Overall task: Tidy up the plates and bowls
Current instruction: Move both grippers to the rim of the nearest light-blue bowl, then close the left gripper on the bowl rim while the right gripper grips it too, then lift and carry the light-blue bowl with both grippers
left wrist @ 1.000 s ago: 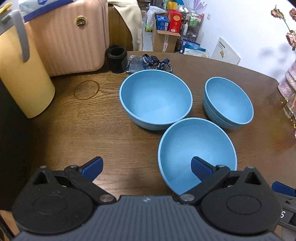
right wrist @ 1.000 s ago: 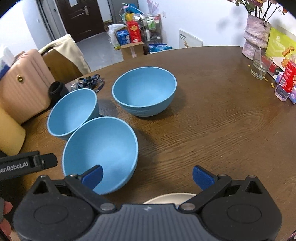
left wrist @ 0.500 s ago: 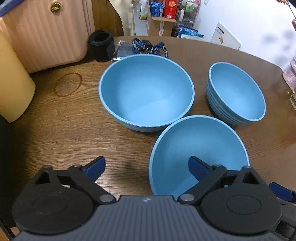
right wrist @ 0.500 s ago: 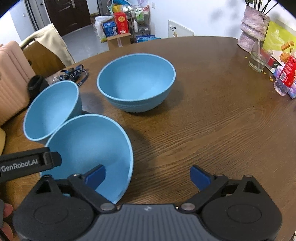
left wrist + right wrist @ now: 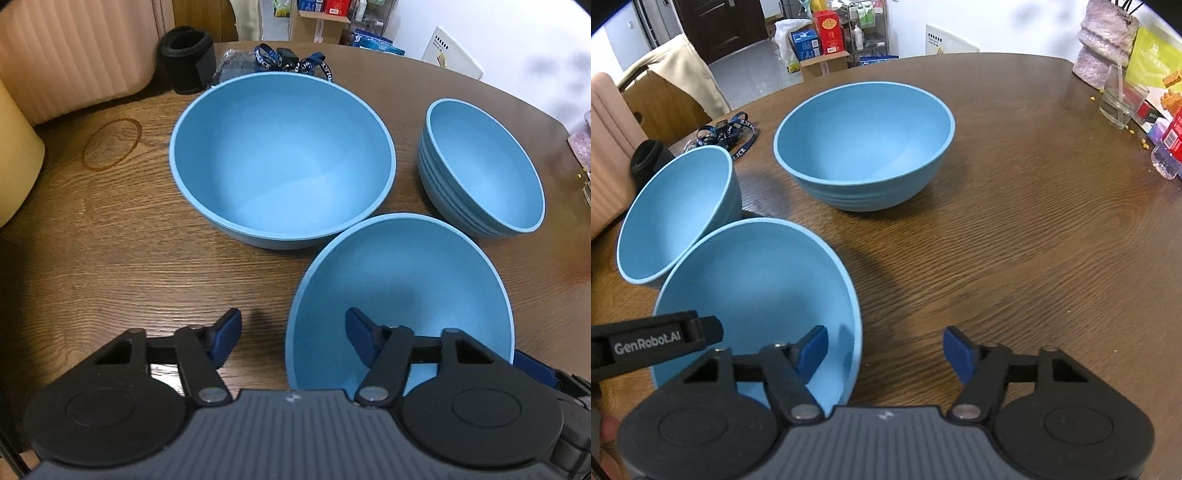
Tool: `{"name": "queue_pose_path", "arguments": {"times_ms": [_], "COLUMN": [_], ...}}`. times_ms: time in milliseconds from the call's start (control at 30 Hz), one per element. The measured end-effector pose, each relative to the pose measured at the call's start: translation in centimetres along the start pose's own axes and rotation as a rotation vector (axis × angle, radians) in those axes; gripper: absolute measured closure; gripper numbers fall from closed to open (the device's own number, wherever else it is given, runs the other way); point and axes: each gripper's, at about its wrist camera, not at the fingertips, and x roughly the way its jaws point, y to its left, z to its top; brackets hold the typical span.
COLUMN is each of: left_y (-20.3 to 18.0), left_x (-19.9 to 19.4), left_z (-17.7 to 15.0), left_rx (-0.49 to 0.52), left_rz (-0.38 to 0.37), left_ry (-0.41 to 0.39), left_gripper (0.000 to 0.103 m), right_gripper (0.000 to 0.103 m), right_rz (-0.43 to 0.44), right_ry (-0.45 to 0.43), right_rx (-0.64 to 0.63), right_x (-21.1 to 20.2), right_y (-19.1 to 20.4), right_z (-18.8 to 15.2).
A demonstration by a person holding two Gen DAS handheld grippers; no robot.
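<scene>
Worktop [image 5: 1015, 240]: dark brown wood, strong grain, rounded edge, with a faint ring mark [image 5: 112, 144] near the left side. On it, three blue bowls: near bowl [image 5: 406, 295], tilted, straddled at its rim by both grippers; large bowl [image 5: 280, 155], upright, just behind it, with their rims overlapping in view; ribbed bowl [image 5: 484, 166], apart to the right. Left gripper [image 5: 293, 338]: jaws apart, one finger inside the near bowl, one outside. Right gripper [image 5: 885, 350]: jaws apart, likewise astride the rim. Also on the worktop: black cylinder [image 5: 187, 59], blue lanyard [image 5: 291, 61], glass [image 5: 1121, 98], stone-look vase [image 5: 1104, 44]. Room: pink ribbed suitcase [image 5: 74, 51], white wall, dark door [image 5: 716, 22], shelf with boxes [image 5: 831, 33].
</scene>
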Motion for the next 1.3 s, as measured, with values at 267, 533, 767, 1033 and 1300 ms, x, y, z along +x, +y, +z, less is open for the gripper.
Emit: {"name": "queue_pose_path", "arguments": {"times_ms": [267,533,767,1033,1300], "left_y": [0.0,-0.2,0.1,-0.3,-2.6], "left_x": [1.2,1.4,0.5,-1.4,-3.3], "left_z": [0.1,0.0,-0.3,-0.9,-1.8], "left_rx": [-0.010,-0.019,-0.036,-0.045,-0.028], "left_rz": [-0.044,-0.056,-0.072,-0.086,-0.095], "left_ry": [0.035,0.030,0.013,-0.013,-0.041], "left_gripper": [0.084,0.087,0.087,0.087,0.087], "right_gripper": [0.078,0.095,0.096,0.096,0.096], "right_rz": [0.074,0.097,0.122,0.135,0.136], "right_ry": [0.017,-0.004,-0.023,-0.056,-0.093], "right_rx": [0.041,0.047,0.059,0.056,0.065], "right_x": [0.9,0.9,0.3,-1.1,-3.0], "right_y": [-0.4,-0.1,-0.5,-1.3,-3.3], "right_z": [0.0,-0.1,-0.1,-0.2,-0.5]}}
